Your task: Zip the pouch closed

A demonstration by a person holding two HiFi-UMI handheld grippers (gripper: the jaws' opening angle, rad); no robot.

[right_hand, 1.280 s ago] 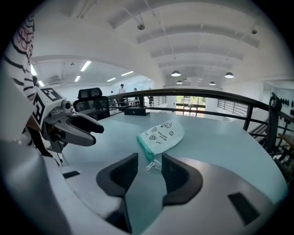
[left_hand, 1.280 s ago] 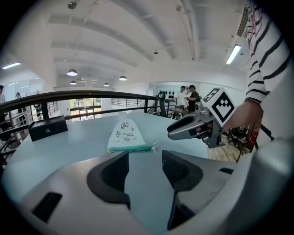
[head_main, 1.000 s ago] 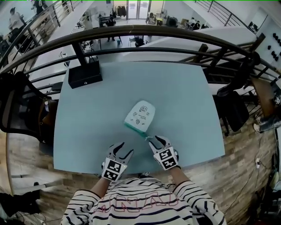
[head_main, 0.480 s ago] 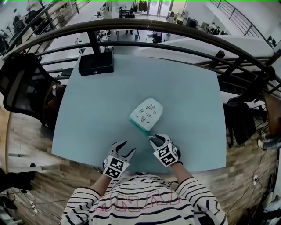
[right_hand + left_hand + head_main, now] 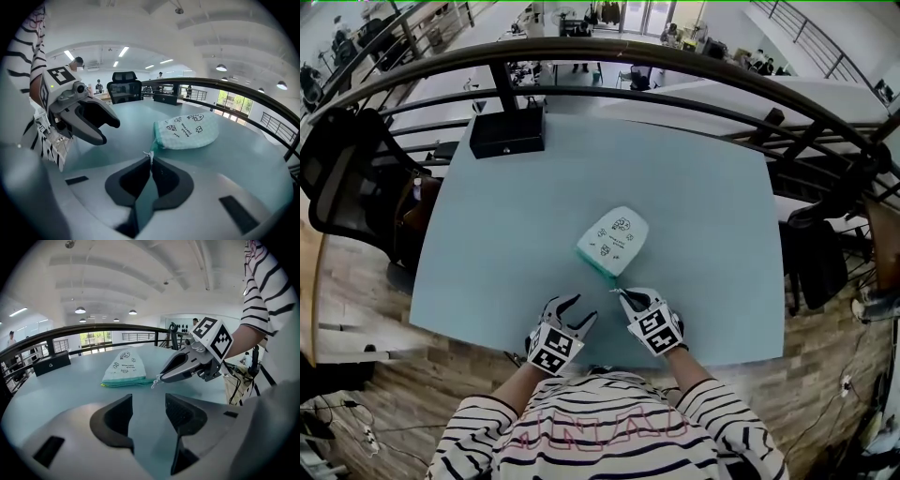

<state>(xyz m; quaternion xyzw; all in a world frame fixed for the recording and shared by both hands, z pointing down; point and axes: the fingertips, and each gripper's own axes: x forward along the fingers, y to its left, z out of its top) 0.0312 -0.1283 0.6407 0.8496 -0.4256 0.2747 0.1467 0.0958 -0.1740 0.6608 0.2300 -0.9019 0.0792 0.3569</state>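
Note:
A white and teal pouch [image 5: 614, 239] with small printed drawings lies flat on the pale blue table [image 5: 487, 234], its zipper edge turned toward me. My right gripper [image 5: 620, 294] sits at the pouch's near corner. Its jaws have just been closing and now pinch the small white zipper pull [image 5: 148, 155], which sticks up between the tips. The pouch [image 5: 187, 131] lies just beyond. My left gripper [image 5: 574, 310] hovers open over bare table to the left of the right one, short of the pouch [image 5: 124, 369], with nothing between its fingers.
A black box [image 5: 508, 131] stands at the table's far left corner. A curved dark railing [image 5: 628, 56] runs behind the table. A black office chair [image 5: 347, 178] stands at the left. The table's near edge is right under my grippers.
The right gripper's jaws, spread apart before, have come together on the zipper pull. The left gripper has shifted a little forward and down toward the pouch.

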